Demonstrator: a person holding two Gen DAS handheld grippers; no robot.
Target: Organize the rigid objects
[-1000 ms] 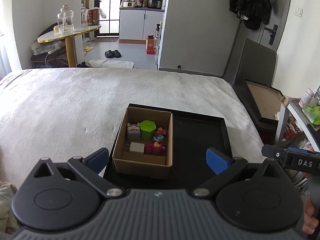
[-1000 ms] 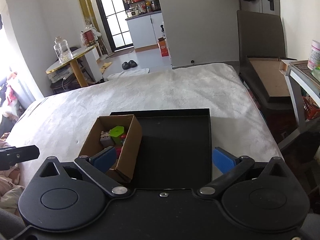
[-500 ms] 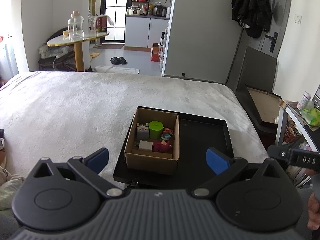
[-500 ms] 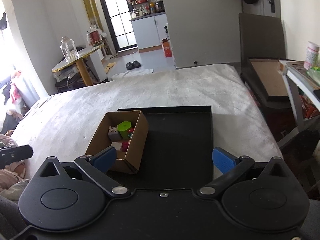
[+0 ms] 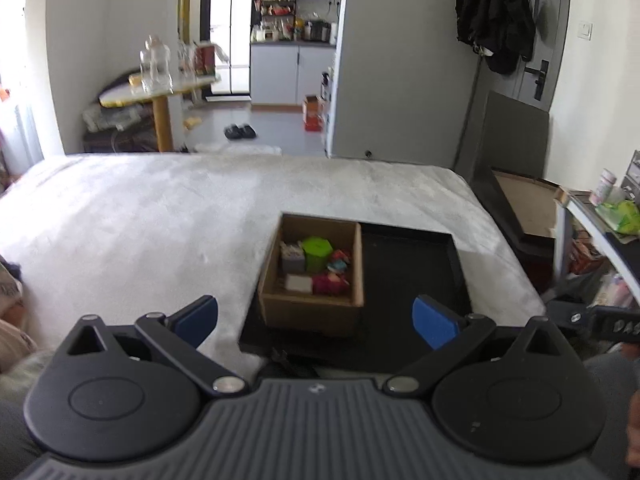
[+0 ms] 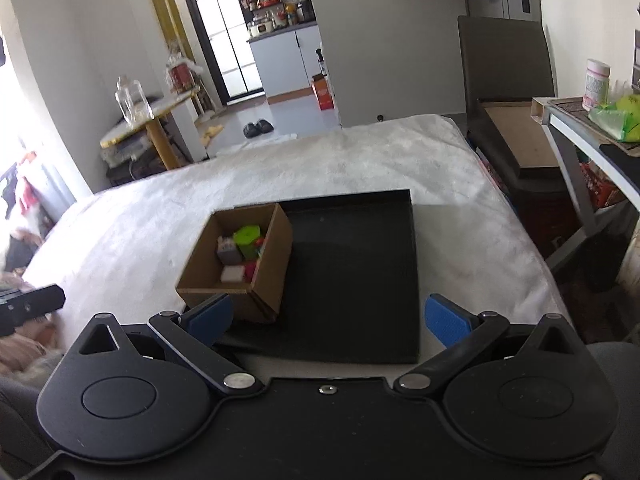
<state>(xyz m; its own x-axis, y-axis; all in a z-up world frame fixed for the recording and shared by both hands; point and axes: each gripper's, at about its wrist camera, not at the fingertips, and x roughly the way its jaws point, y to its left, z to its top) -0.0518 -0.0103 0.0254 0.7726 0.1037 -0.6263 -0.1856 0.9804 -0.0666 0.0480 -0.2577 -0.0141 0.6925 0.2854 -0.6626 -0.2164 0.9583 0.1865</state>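
Both claws, left claw [image 5: 315, 318] and right claw [image 6: 327, 318], wide open and empty above a cardboard box [image 5: 312, 312] of small toys on a black tray [image 6: 360, 280].

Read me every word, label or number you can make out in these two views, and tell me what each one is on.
"DAS": white letters on the black bar of the right gripper, cut off at the left wrist view's edge.
Pink-capped jar label: too blurred to read.
Red carton print: too small to read.
Nothing else legible.

Tray [image 6: 352, 280] sits on the bed [image 6: 160, 220], near its front edge. Cardboard box [image 6: 276, 264] stands in the tray's left part. Small objects [image 5: 316, 266] huddle inside the box. Right of the box, the tray's floor lies bare.
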